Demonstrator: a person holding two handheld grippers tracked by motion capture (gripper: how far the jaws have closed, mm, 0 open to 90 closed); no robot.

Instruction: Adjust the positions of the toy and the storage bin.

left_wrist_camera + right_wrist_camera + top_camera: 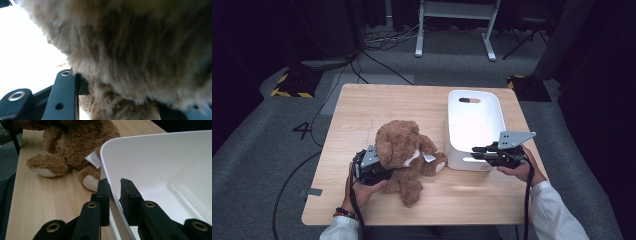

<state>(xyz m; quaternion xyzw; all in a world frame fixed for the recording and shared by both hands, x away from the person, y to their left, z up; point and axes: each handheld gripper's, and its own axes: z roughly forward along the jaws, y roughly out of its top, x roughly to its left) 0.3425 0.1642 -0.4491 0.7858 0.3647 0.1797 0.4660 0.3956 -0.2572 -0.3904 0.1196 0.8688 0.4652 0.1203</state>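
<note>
A brown teddy bear (pixel 404 150) sits on the wooden table (pixel 362 110), leaning against the near left corner of a white plastic bin (pixel 453 127). My left gripper (pixel 379 167) is pushed into the bear's left side. In the left gripper view brown fur (pixel 130 45) is packed between the jaws, so the left gripper (pixel 117 100) is shut on the bear. My right gripper (pixel 477 152) is shut on the bin's near rim; in the right gripper view its jaws (pixel 115 187) sit one on each side of the bin (pixel 155 160) wall. The bear (pixel 75 147) and its white tag (pixel 93 159) lie beyond.
The bin has nothing in it and has a handle slot (pixel 469 100) at its far end. Bare tabletop lies behind the bear and along the front edge. Beyond the table are grey floor, cables (pixel 382 65), a white desk frame (pixel 454 30) and yellow-black striped bases (pixel 292 85).
</note>
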